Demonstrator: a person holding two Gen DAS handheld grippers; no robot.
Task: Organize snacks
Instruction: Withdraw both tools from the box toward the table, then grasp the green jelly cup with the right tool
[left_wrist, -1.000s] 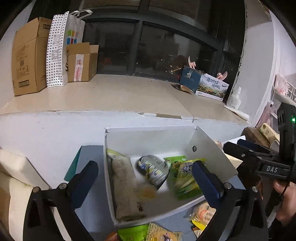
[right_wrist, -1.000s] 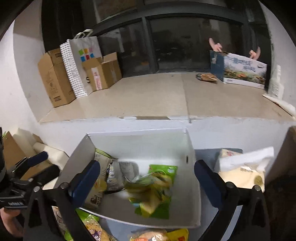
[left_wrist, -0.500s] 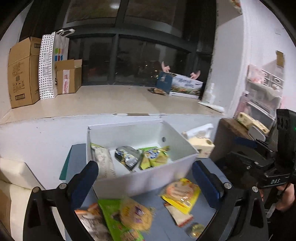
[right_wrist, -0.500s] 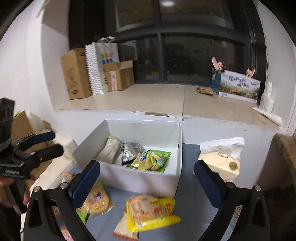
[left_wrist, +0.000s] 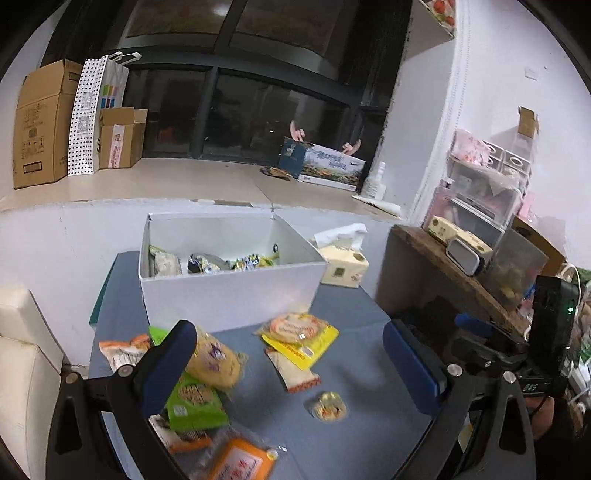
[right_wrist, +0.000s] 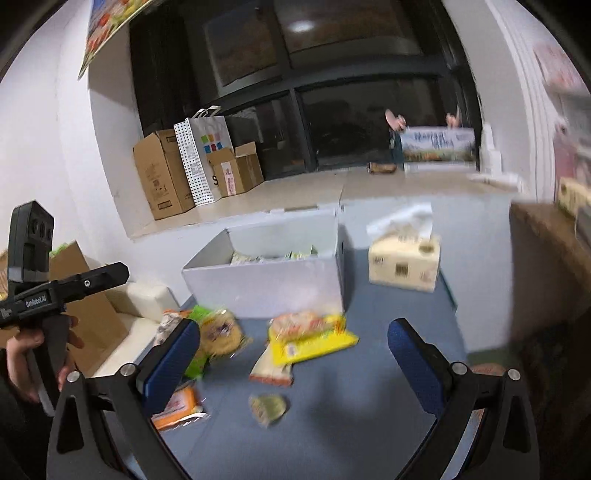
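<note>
Left wrist view: left gripper (left_wrist: 295, 365) spread wide, nothing between its blue fingers (left_wrist: 168, 363). White box (left_wrist: 232, 295) ahead at the far edge of the blue tabletop (left_wrist: 354, 325), several snack packets inside. Loose snacks in front of the box and between the fingers: yellow packet (left_wrist: 299, 338), narrow white packet (left_wrist: 293, 371) just below it, small round snack (left_wrist: 328, 406) nearest the gripper's midline. Round yellow biscuit pack (left_wrist: 216, 360) and green packet (left_wrist: 194, 402) beside the left finger; orange packet (left_wrist: 240, 459) at the lower edge. Tissue pack (left_wrist: 343, 264) right of the box.

Right wrist view (blurred): right gripper (right_wrist: 295, 369) likewise spread and empty. Box (right_wrist: 269, 280) ahead; yellow packet (right_wrist: 314, 338), white packet (right_wrist: 271, 367) and round snack (right_wrist: 267, 406) between the fingers, none touching them. Left gripper's body (right_wrist: 55, 291), held in a hand (right_wrist: 33, 354), at the left edge.
</note>
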